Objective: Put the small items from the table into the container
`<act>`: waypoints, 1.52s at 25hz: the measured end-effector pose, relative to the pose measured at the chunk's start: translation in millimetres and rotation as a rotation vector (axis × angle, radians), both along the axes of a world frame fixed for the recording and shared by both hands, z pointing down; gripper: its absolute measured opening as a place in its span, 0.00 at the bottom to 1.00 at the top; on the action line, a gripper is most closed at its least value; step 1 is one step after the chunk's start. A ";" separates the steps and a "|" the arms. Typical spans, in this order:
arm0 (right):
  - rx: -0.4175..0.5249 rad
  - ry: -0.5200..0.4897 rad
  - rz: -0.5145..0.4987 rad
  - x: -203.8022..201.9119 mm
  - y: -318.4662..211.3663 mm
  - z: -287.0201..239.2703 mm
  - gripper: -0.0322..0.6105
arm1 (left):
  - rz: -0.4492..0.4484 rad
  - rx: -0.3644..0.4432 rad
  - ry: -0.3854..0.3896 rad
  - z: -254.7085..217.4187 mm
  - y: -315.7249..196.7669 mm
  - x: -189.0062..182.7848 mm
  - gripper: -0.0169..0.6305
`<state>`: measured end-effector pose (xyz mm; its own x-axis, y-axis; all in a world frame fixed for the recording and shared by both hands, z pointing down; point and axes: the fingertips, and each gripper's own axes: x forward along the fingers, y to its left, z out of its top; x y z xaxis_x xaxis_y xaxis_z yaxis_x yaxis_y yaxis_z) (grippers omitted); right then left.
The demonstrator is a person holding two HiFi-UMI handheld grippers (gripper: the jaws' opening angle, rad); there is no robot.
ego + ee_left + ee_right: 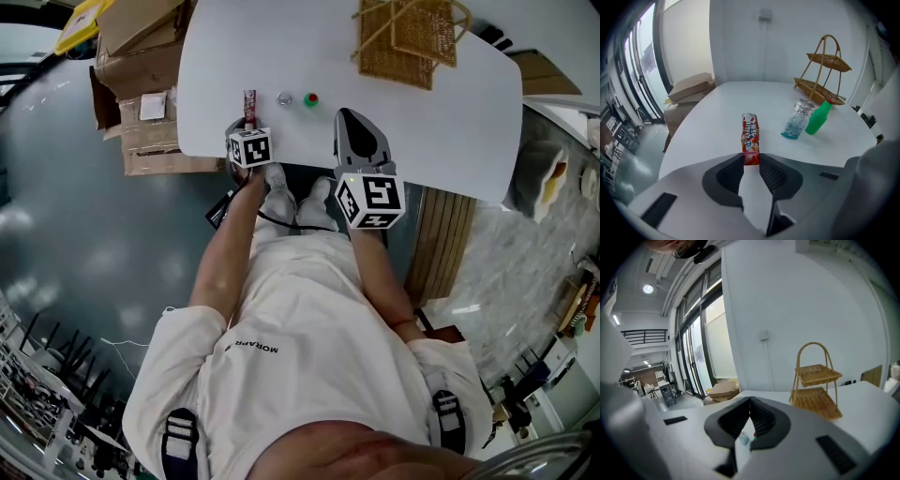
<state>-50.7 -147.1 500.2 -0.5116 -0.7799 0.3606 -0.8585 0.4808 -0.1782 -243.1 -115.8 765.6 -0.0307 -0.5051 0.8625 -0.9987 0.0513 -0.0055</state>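
Left edge of the white table [712, 117]: the left gripper [751, 162] points steeply down, its jaws drawn in narrow on the near end of a red snack packet [750, 133], and both pads look to be touching the packet's sides. The packet lies flat, lengthwise away from us, not yet lifted. Just right of it stand a small clear bottle [798, 120] and a small green bottle [818, 117], close together and near the table's front edge. Further right the right gripper [750, 401] hangs over the table's edge with its jaw tips together and nothing between them. Far right and well back sits the two-tier wicker basket stand [820, 87], which we take to be the container, both tiers empty as far as we can see. We judge this to be the pick of the first item, with nothing in the basket so far. The next move calls for a firm pinch, a straight lift clear of the table, then a carry across past both bottles without knocking them, to release over a tier.
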 end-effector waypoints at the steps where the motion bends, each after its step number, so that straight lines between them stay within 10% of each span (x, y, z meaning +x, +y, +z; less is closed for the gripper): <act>1: 0.003 0.002 0.001 0.7 0.1 -0.6 0.07 | 0.005 0.007 0.000 -4.6 -0.9 0.8 0.19; 38: 0.110 -0.041 0.162 82.9 13.4 -55.4 0.07 | 0.230 0.377 0.108 -225.3 -42.6 122.5 0.19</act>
<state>32.2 -133.7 444.8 -0.3886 -0.8868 0.2502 -0.9194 0.3553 -0.1687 -120.6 -158.4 540.4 0.1989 -0.7677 0.6091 -0.9782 -0.1932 0.0760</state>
